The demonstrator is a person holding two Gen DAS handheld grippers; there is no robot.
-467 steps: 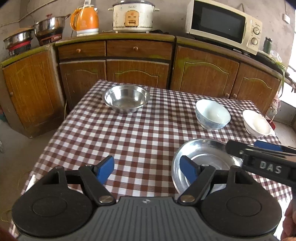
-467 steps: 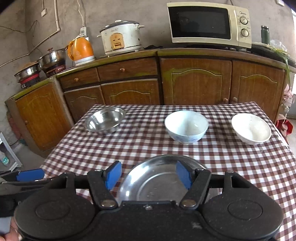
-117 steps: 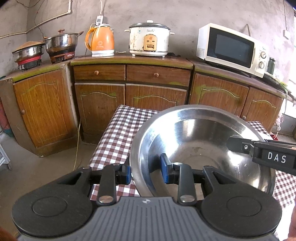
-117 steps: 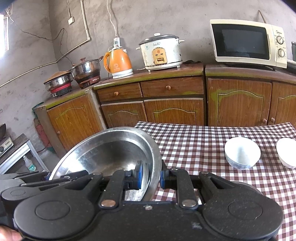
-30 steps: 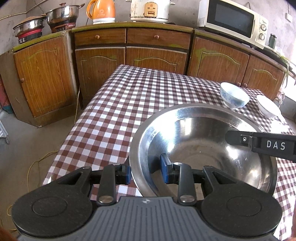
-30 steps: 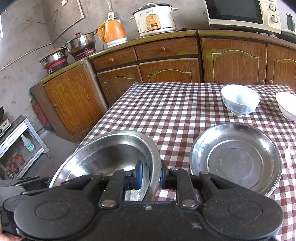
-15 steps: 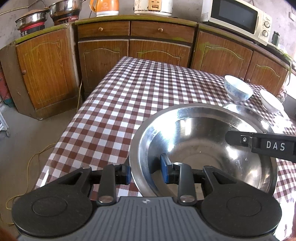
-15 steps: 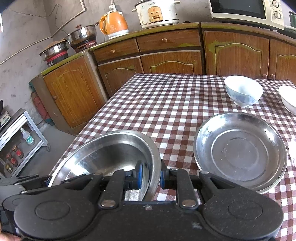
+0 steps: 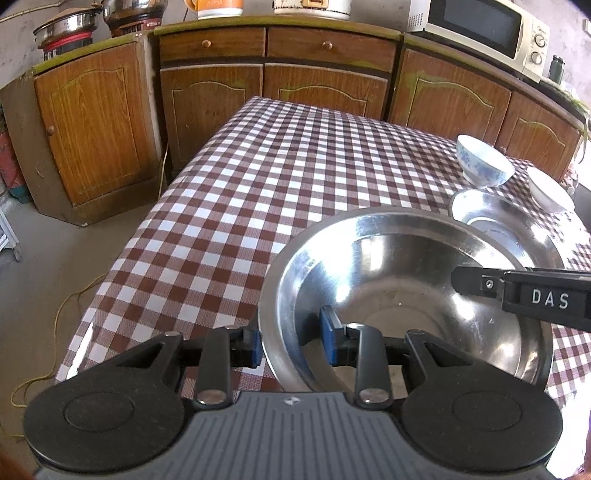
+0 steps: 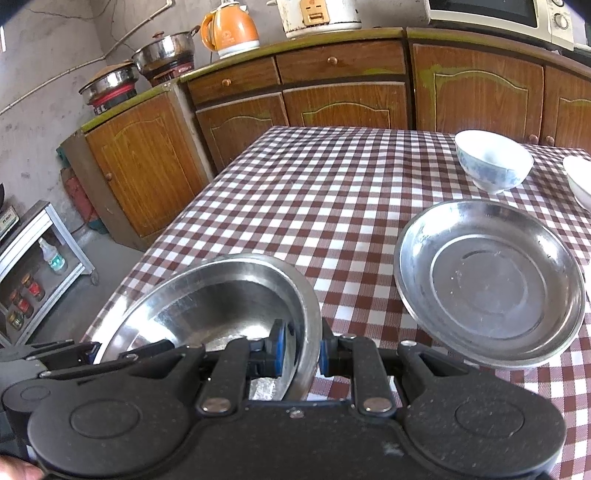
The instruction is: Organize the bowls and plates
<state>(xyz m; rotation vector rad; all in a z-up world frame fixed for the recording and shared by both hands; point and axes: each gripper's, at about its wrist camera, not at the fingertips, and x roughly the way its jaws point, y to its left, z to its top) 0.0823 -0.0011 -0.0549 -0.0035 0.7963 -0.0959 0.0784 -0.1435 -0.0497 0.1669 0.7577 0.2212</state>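
Both grippers hold one steel bowl (image 9: 406,288) above the near left part of the checked table. My left gripper (image 9: 291,339) is shut on its left rim. My right gripper (image 10: 301,349) is shut on its right rim, where the bowl (image 10: 221,299) shows again. A flat steel plate (image 10: 491,280) lies on the table to the right of the bowl; it also shows in the left wrist view (image 9: 517,229). A blue-patterned white bowl (image 10: 493,164) and a plain white bowl (image 9: 548,190) stand behind the plate.
The table (image 9: 277,177) has a red and white checked cloth; its left edge drops to the floor. Wooden cabinets (image 9: 328,77) run along the back wall, with a microwave (image 9: 484,29), a kettle and pots on top. A small shelf (image 10: 33,254) stands at floor level on the left.
Both grippers have carried the steel bowl lower and nearer the table's front. The flat plate and the white bowls now sit closer on the right.
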